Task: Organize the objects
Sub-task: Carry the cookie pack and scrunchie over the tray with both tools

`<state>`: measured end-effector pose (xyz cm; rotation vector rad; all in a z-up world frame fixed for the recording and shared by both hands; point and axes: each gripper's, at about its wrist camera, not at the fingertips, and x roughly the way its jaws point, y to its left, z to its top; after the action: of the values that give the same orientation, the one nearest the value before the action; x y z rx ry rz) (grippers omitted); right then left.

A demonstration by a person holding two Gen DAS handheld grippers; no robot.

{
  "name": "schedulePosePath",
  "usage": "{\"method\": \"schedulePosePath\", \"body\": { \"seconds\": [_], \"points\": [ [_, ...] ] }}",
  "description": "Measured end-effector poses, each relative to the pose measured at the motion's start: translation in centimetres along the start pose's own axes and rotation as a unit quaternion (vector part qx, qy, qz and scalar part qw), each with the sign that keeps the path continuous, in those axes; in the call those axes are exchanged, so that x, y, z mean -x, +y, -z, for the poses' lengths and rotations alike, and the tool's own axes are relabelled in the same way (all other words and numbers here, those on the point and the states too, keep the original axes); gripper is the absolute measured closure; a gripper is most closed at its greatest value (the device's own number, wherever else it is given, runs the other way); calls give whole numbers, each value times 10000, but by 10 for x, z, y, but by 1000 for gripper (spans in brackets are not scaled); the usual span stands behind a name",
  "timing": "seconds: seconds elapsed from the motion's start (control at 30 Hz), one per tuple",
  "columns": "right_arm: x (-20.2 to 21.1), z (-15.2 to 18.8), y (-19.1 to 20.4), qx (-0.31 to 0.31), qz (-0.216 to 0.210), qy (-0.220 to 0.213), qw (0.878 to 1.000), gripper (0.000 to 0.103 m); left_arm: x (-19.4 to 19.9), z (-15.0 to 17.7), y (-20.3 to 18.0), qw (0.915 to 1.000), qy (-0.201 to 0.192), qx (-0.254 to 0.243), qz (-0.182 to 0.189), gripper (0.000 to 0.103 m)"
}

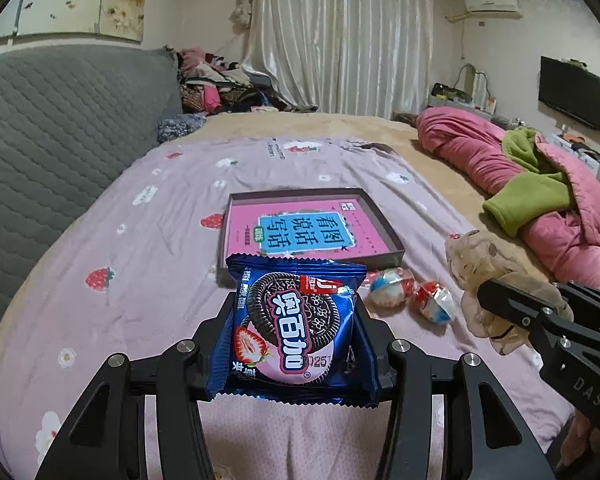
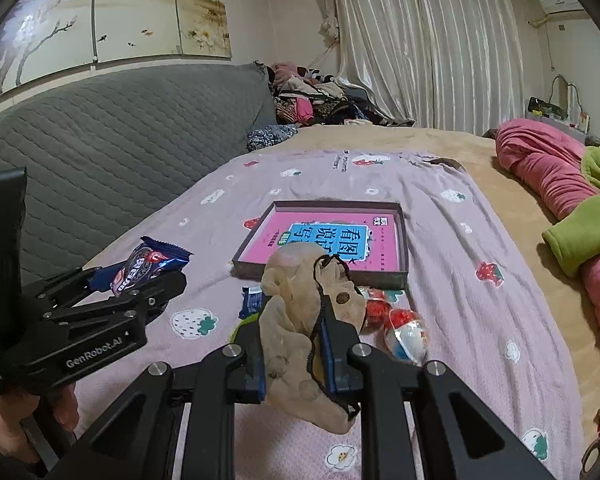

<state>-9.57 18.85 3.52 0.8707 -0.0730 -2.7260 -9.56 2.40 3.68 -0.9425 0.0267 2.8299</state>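
Note:
My left gripper (image 1: 294, 320) is shut on a blue Oreo cookie packet (image 1: 296, 332) and holds it above the bed; it also shows in the right wrist view (image 2: 144, 268). My right gripper (image 2: 296, 344) is shut on a beige drawstring pouch (image 2: 300, 320), seen in the left wrist view (image 1: 484, 268). A shallow grey box (image 1: 392, 236) with a pink book (image 1: 300, 228) in it lies ahead on the lilac sheet. Two red-and-white wrapped sweets (image 1: 392, 288) lie just in front of the box.
A small blue wrapper (image 2: 254, 300) lies on the sheet near the box. A grey quilted headboard (image 1: 60, 128) runs along the left. Pink and green bedding (image 1: 540, 184) is heaped on the right. Clothes (image 1: 220, 84) pile at the far end.

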Motion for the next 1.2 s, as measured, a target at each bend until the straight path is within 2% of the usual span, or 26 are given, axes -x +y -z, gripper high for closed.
{"method": "schedulePosePath", "body": {
  "seconds": [0.27, 0.6, 0.93, 1.2],
  "points": [
    [6, -17, 1, 19, 38, -187, 9998, 83, 0, -18, -7, 9999, -103, 49, -32, 50],
    [6, -62, -3, 134, 93, -399, 9991, 83, -8, -65, -7, 9997, -258, -35, -44, 50],
    [-10, -105, -17, 163, -37, -539, 9984, 83, -20, -111, 13, 9989, -449, 49, -80, 50],
    [-27, -134, -23, 293, -53, -603, 9977, 83, -47, -140, 28, 9990, -430, 66, -76, 50]
  ]
}}
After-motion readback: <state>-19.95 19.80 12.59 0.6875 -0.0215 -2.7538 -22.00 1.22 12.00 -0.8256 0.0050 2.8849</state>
